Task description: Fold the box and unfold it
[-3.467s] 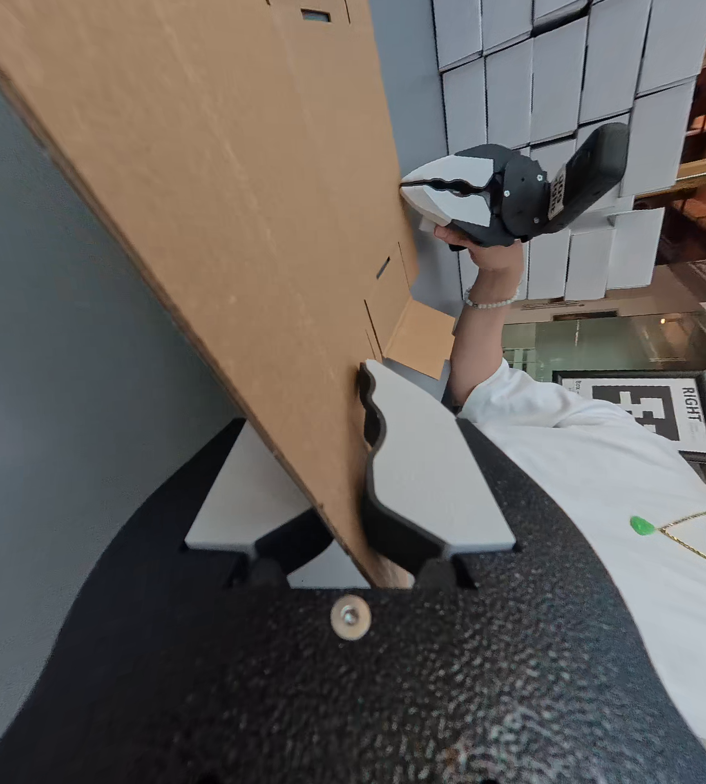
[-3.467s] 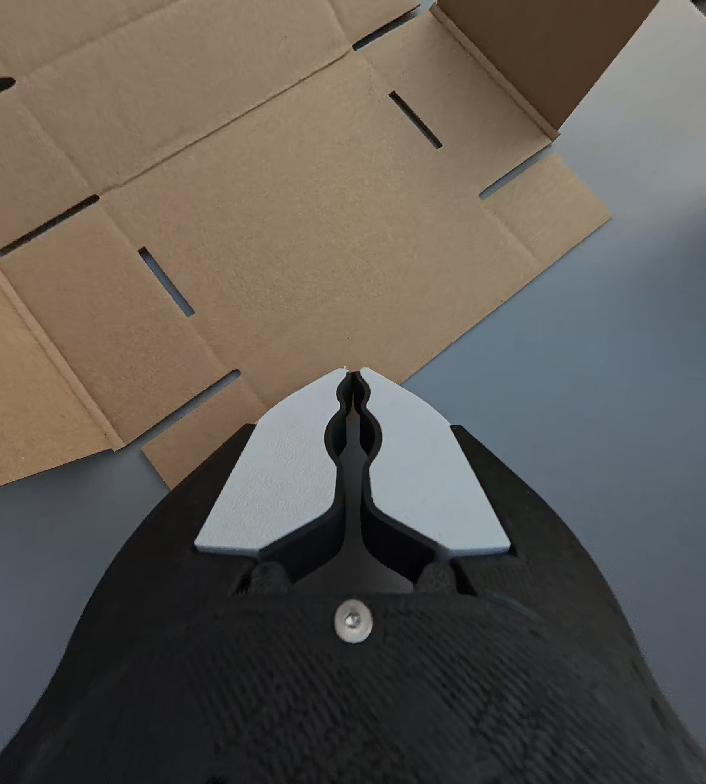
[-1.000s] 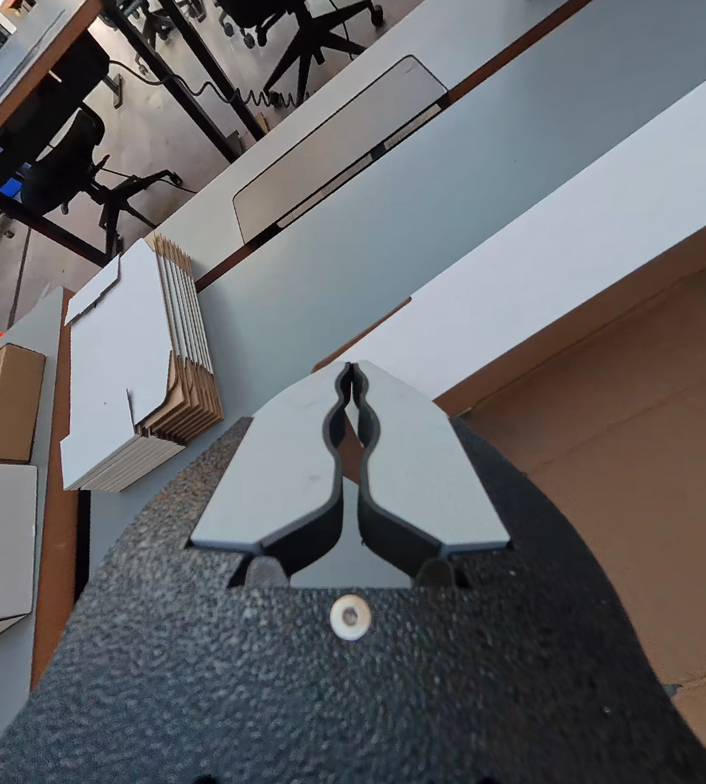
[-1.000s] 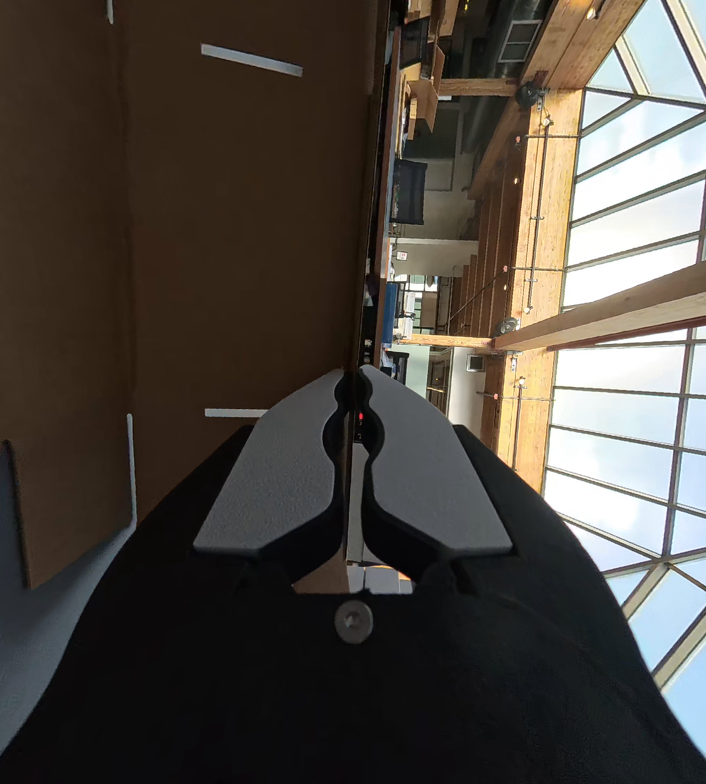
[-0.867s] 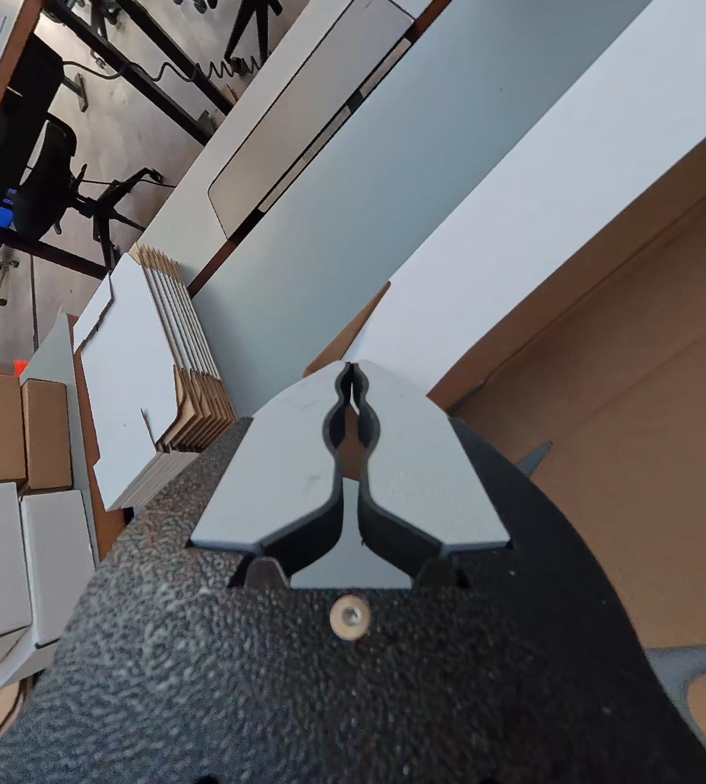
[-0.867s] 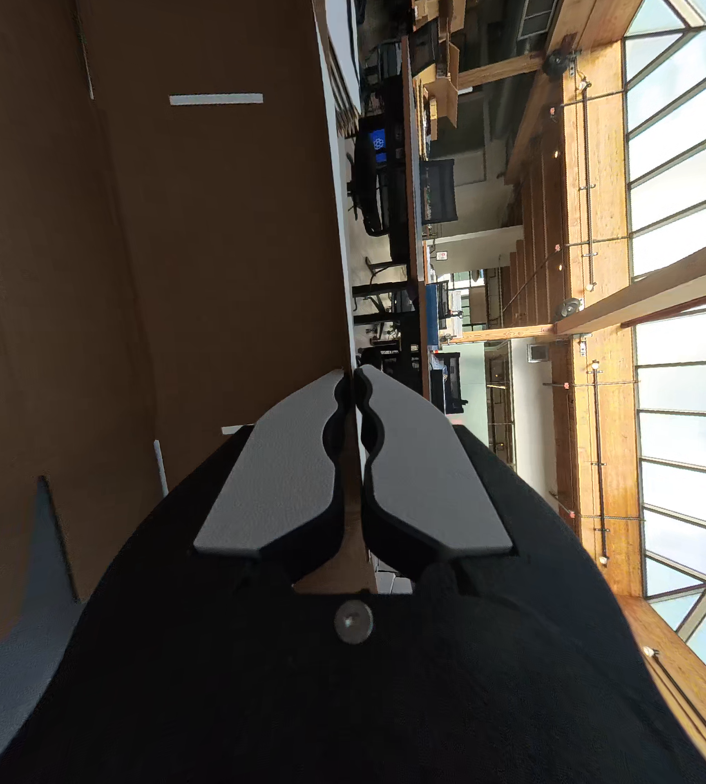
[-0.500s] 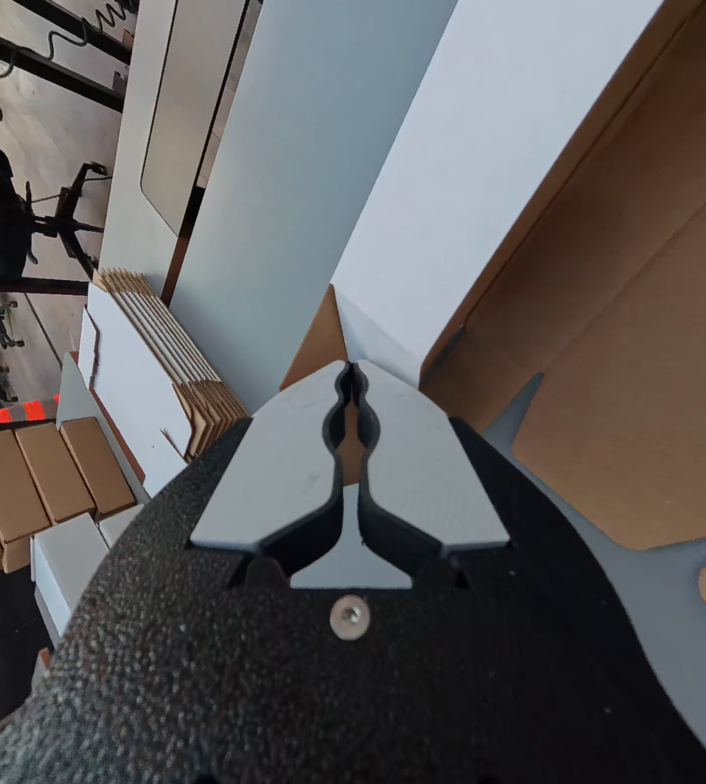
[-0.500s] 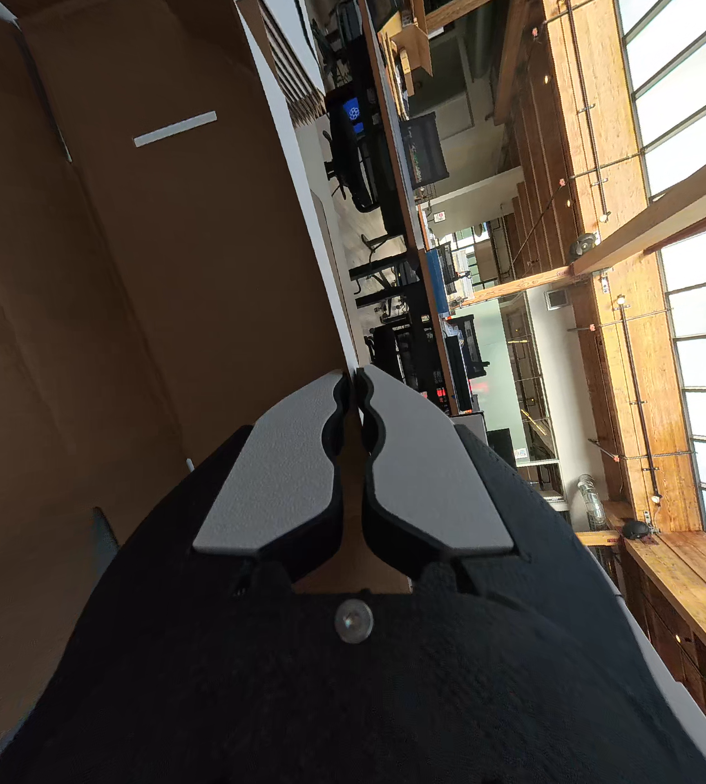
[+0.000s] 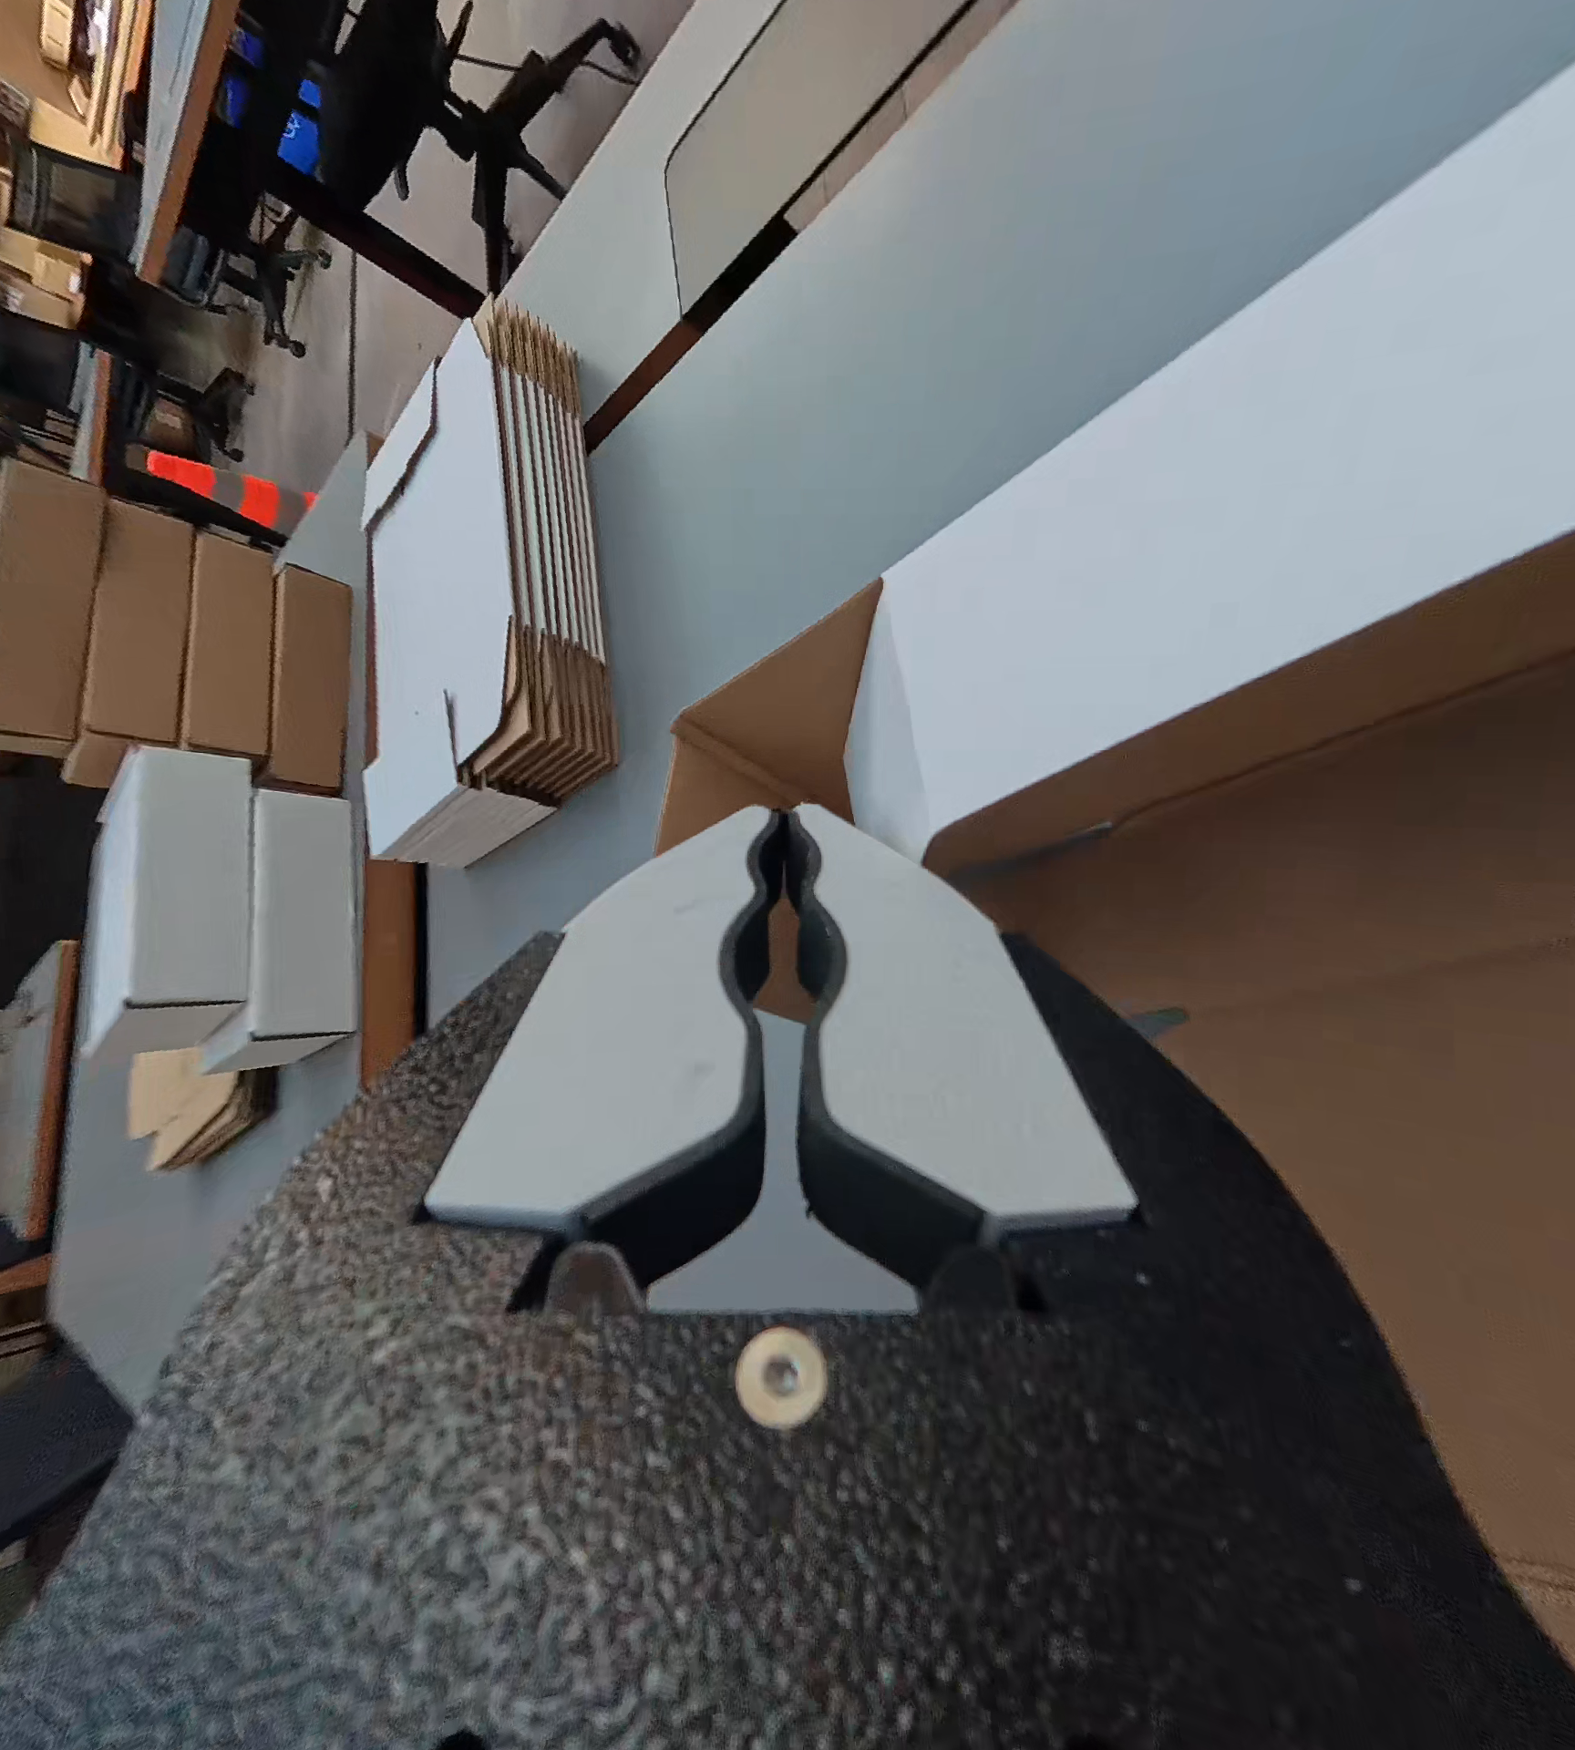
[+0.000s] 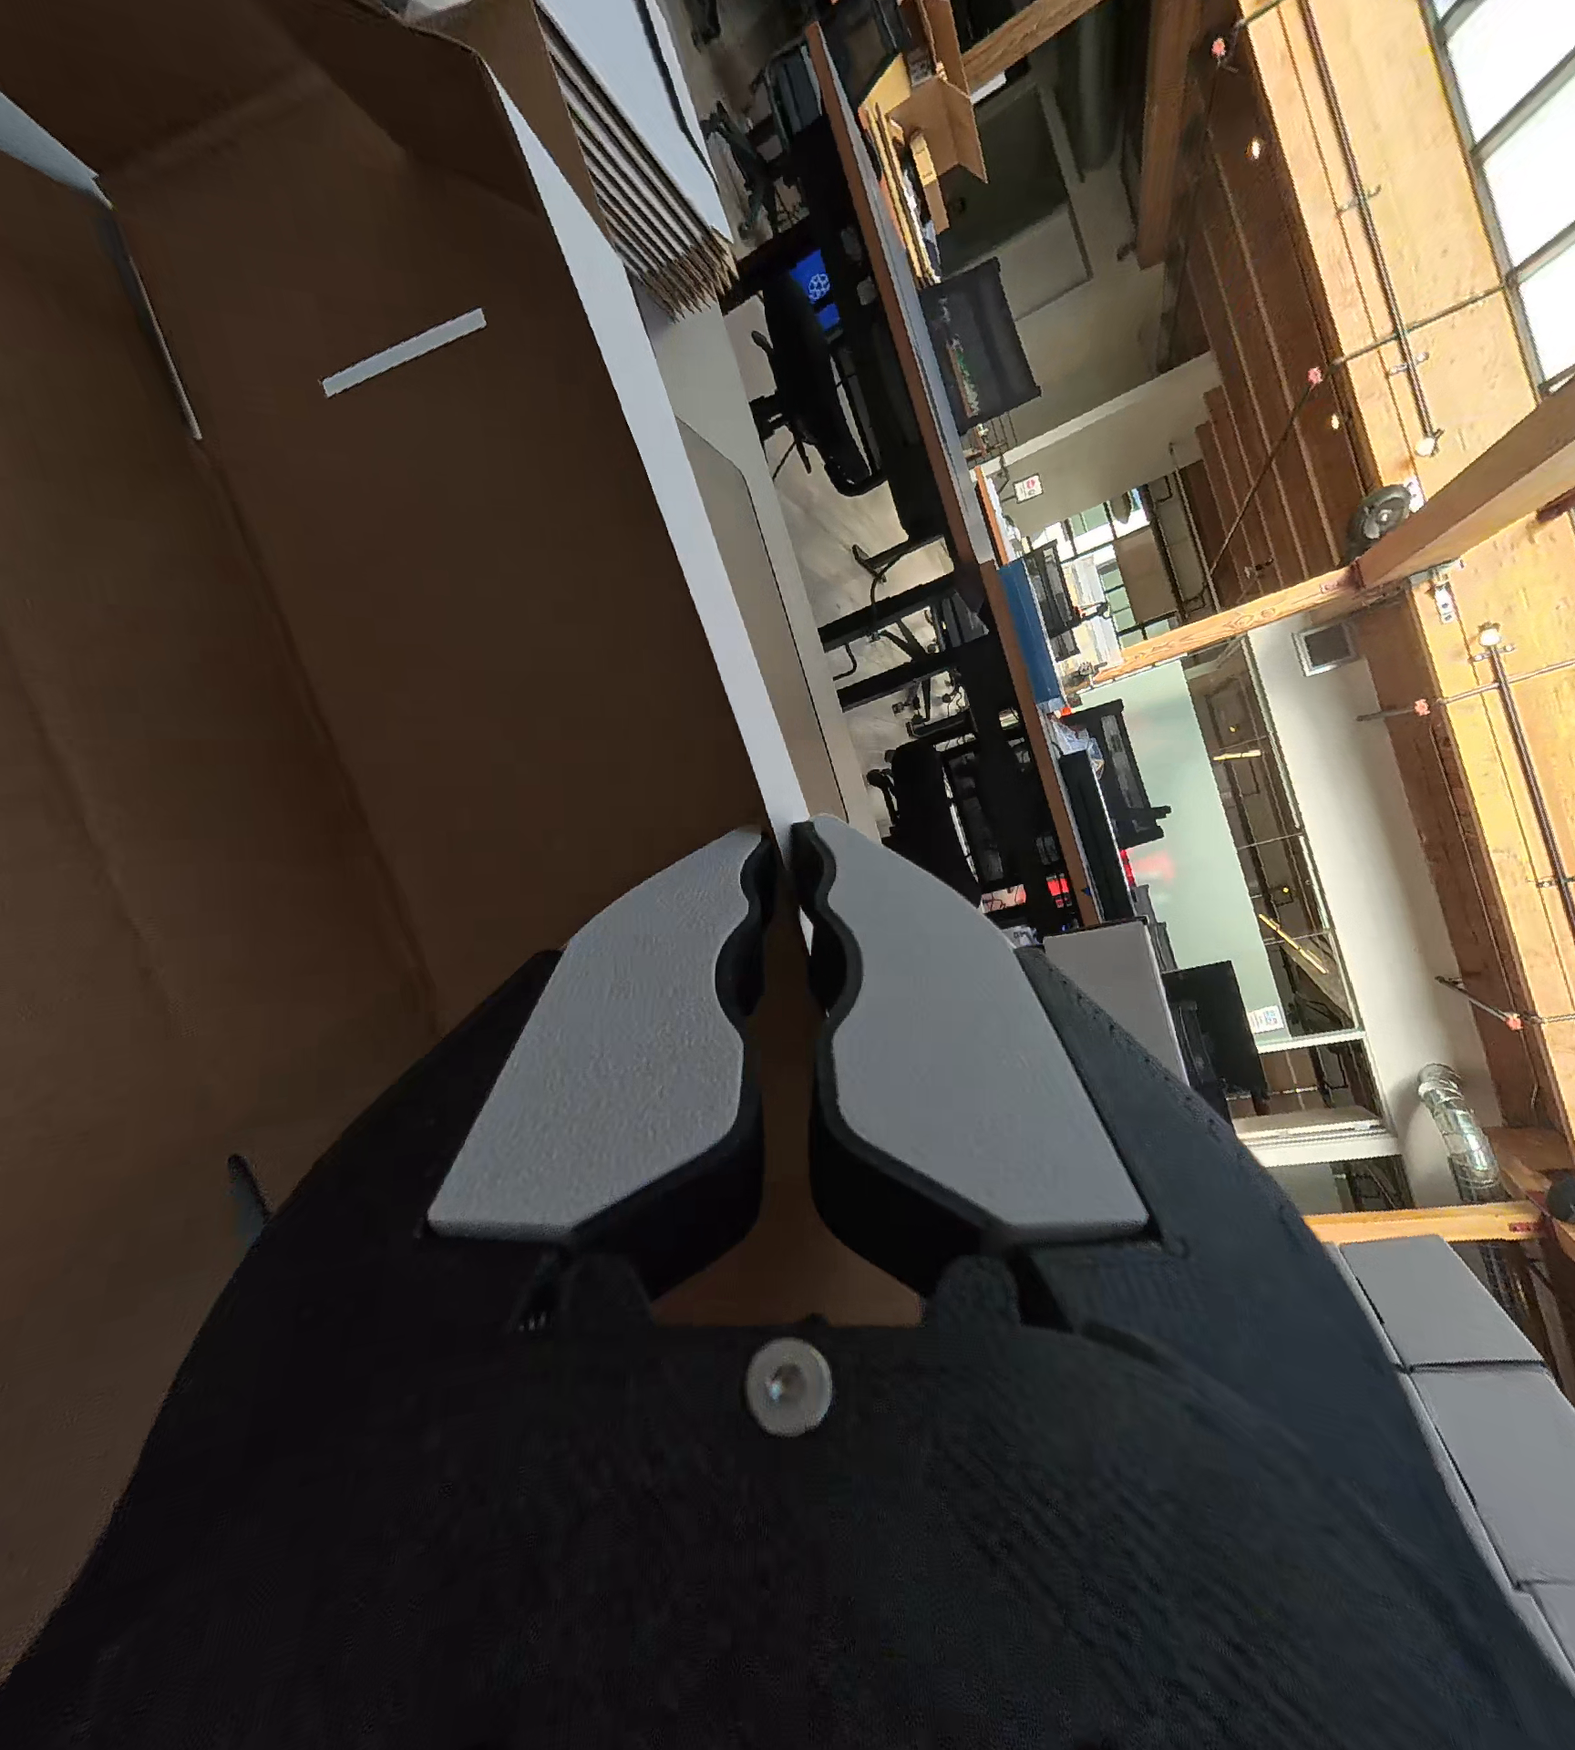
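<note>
The box (image 9: 1286, 947) is a cardboard sheet, white outside and brown inside, partly raised off the grey table (image 9: 859, 379). In the left wrist view its white long wall (image 9: 1238, 455) stands up, with a small brown end flap (image 9: 765, 720) bent at the near corner. My left gripper (image 9: 784, 829) is shut, its tips pinching the edge of that flap. In the right wrist view the brown inside of the box (image 10: 339, 663) fills the left, with a slot (image 10: 405, 350) cut in it. My right gripper (image 10: 786, 833) is shut on the box's white-edged wall.
A stack of flat white box blanks (image 9: 481, 616) lies on the table to the left. Beyond it stand folded white boxes (image 9: 225, 909) and brown boxes (image 9: 159, 625). Office chairs (image 9: 481, 114) stand behind. More white boxes (image 10: 1475, 1420) sit at the lower right of the right wrist view.
Both grippers have stayed shut on the box while turning with it. The box's wall has tilted, and the end flap at the left corner now stands out more.
</note>
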Tool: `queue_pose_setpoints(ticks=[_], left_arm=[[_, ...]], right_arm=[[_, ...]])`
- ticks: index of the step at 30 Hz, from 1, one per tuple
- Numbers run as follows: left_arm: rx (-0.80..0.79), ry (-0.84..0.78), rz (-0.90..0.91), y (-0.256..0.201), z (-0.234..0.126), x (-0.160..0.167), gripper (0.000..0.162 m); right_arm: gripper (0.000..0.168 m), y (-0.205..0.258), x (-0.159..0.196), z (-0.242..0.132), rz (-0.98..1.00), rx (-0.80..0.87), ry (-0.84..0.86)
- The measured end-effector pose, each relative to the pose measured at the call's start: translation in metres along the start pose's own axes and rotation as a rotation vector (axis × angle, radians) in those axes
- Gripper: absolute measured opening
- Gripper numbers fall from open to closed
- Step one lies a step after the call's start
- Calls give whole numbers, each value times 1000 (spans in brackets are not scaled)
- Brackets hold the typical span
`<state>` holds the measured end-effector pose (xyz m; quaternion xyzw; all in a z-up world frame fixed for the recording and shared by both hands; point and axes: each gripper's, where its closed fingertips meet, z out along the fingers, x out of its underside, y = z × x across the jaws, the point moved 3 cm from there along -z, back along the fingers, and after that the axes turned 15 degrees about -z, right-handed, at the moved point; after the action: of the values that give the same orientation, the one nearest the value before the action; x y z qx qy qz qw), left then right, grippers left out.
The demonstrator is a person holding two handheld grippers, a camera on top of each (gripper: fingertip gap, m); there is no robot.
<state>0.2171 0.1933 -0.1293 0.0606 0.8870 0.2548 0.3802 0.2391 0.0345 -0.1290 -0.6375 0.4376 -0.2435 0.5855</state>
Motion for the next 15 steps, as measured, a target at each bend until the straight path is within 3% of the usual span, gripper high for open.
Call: queue_pose_setpoints(ticks=[4,7,12,15], left_arm=[[265,-156,-381,-2,8,8,0],[411,-219,-513,-4,9,13,0],[456,-263,-398,-4,13,11,0],[239,-217,-74,8,25,13,0]], right_arm=[[4,-1,-1,-1,-27,-9,-56],[4,1,1,-1,-47,9,-84],[4,2,1,0,-82,24,-86],[3,0,0,-1,-113,32,-103]])
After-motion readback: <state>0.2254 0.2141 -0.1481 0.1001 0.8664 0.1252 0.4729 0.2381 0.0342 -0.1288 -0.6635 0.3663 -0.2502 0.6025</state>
